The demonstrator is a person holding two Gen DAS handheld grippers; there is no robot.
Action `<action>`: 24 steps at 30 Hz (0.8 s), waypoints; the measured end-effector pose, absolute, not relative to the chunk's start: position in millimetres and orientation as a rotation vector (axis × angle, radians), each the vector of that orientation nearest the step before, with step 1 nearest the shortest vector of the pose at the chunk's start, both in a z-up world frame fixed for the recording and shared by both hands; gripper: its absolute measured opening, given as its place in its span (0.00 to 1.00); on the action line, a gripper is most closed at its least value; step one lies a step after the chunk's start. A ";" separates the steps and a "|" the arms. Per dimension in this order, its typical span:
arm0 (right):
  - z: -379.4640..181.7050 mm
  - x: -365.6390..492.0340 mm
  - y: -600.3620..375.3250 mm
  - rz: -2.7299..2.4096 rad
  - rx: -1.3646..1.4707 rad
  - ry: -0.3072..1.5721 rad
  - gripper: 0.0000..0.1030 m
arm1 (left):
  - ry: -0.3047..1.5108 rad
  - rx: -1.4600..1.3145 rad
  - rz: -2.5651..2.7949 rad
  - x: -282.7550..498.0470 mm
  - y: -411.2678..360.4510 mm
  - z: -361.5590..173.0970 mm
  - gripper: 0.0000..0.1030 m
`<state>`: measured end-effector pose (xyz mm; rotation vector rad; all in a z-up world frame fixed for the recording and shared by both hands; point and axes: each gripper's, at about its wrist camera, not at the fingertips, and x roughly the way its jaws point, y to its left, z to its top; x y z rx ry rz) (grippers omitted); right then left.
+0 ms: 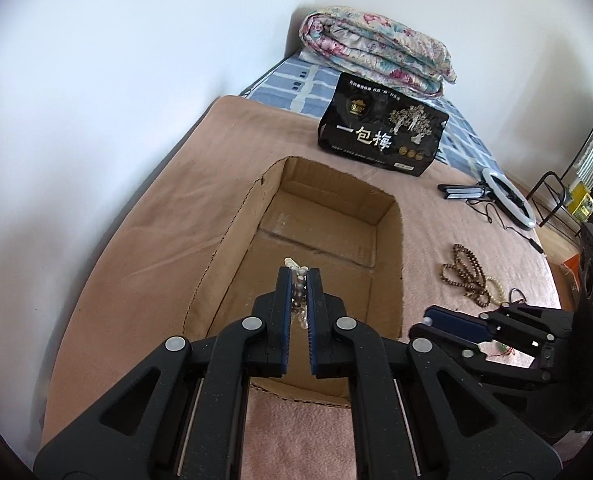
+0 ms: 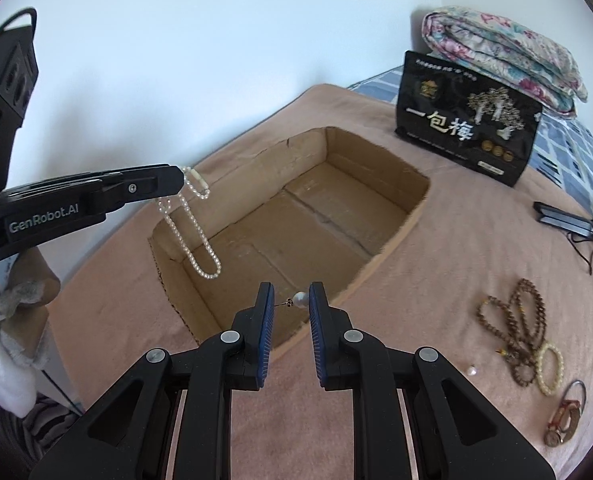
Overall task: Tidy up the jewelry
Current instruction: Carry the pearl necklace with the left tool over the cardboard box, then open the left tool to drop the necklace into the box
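Observation:
My left gripper point(image 1: 298, 274) is shut on a white pearl necklace point(image 2: 192, 224), which hangs from its tips point(image 2: 176, 178) over the near left corner of an open cardboard box point(image 2: 396, 236). My right gripper point(image 2: 290, 294) is shut on a pearl earring point(image 2: 299, 300), held by its post and pearl just above the box's near rim. The right gripper also shows in the left wrist view point(image 1: 428, 322). On the pink blanket lie a brown bead string point(image 2: 524, 328), a cream bead bracelet point(image 2: 550, 368), a loose pearl point(image 2: 471, 370) and a pendant on a cord point(image 2: 564, 420).
A black snack bag point(image 2: 468, 120) stands behind the box, with a folded floral quilt point(image 2: 504, 52) beyond it. A ring light and phone stand point(image 1: 508, 196) lie at the right of the bed. A white wall runs along the left.

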<state>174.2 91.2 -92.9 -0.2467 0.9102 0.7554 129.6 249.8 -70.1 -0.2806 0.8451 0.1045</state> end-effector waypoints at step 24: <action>-110.0 175.4 110.9 0.740 -0.273 0.904 0.56 | 0.893 -0.271 0.124 136.1 248.5 -82.3 0.22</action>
